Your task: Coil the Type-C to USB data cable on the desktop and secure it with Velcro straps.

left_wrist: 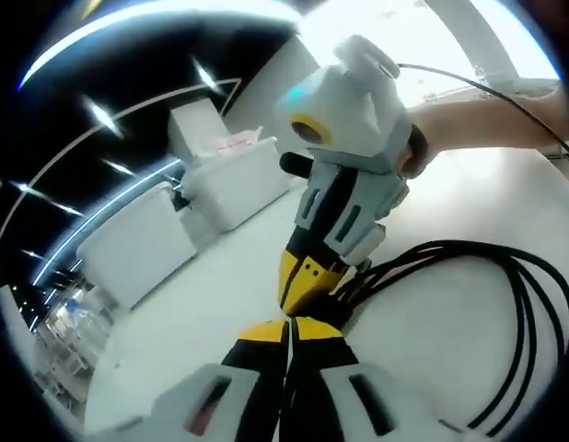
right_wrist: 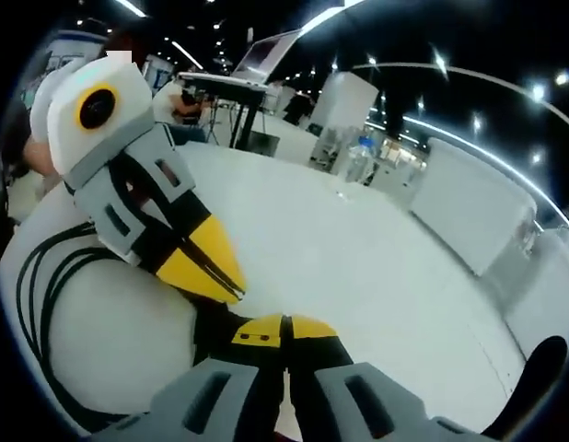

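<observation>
Cable [left_wrist: 505, 304] coil w/ both grippers' yellow tips pinched shut on it.

Exhibition-like hall, dark ceiling light strips [right_wrist: 469, 87], white partitions [right_wrist: 469, 207], laptop stand [right_wrist: 231, 87]

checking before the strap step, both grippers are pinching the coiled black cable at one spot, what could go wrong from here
The left gripper and right gripper meet tip to tip at one bunch of the cable. The far loops lie loose on the white desktop, so they may spread or slip out if either grip eases. No Velcro strap can be made out, and both grippers look occupied, so fetching one may mean letting go.
</observation>
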The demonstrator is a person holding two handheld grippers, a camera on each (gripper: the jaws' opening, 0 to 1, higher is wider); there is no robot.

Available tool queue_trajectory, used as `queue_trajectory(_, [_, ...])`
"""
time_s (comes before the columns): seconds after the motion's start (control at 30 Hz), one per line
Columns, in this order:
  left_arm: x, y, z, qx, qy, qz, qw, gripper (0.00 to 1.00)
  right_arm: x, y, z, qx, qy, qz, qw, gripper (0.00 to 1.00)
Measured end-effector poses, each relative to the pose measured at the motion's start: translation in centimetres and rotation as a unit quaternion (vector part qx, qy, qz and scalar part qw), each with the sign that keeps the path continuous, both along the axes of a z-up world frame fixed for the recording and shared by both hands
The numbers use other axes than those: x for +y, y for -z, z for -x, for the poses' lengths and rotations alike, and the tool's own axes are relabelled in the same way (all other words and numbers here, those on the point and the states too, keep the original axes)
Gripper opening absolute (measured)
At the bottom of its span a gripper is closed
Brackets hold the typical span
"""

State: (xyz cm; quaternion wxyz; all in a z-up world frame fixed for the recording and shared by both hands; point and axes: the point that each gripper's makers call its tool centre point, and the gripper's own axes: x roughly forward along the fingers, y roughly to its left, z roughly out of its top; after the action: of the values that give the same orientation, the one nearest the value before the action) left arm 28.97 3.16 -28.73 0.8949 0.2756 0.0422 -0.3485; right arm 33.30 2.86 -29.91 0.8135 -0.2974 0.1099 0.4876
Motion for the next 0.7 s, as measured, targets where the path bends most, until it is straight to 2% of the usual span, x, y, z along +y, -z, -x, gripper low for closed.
queue_trajectory(0.2, [0.0,0.0,0.0,0.000,0.000,-0.001,1.0000,0.03,-0.3,0.1,0.0,0.017,0.008,-0.037,0.9991,0.01])
queue_trajectory(0.27, [0.0,0.0,-0.1,-0.001,0.000,-0.001,1.0000,0.03,-0.5,0.0,-0.3,0.011,0.014,-0.037,0.9992,0.01])
queue_trajectory(0.33, [0.0,0.0,-0.1,0.000,0.000,0.001,1.0000,0.03,-0.9,-0.3,-0.6,-0.009,0.020,-0.032,0.9993,0.01])
queue_trajectory(0.37, [0.0,0.0,-0.1,0.001,0.000,0.002,1.0000,0.03,-0.9,-0.9,-0.8,-0.026,0.023,-0.045,0.9984,0.01])
queue_trajectory(0.4, [0.0,0.0,-0.1,0.003,0.000,0.004,1.0000,0.03,-0.8,-1.6,-0.5,-0.026,0.025,-0.077,0.9964,0.01])
queue_trajectory(0.47, [0.0,0.0,-0.1,0.005,-0.001,0.007,1.0000,0.03,-0.7,-3.4,0.3,-0.015,0.022,-0.144,0.9893,0.01])
queue_trajectory(0.5, [0.0,0.0,-0.1,0.006,-0.002,0.008,1.0000,0.03,-0.9,-3.9,0.6,-0.009,0.024,-0.165,0.9860,0.01])
queue_trajectory(0.63, [0.2,-0.2,-0.3,0.009,-0.004,0.016,0.9998,0.04,-1.7,-4.0,1.7,0.013,0.021,-0.179,0.9836,0.02])
queue_trajectory(0.7, [0.4,-0.6,-0.6,0.007,-0.009,0.021,0.9997,0.10,-1.7,-3.7,2.1,0.019,0.015,-0.183,0.9829,0.08])
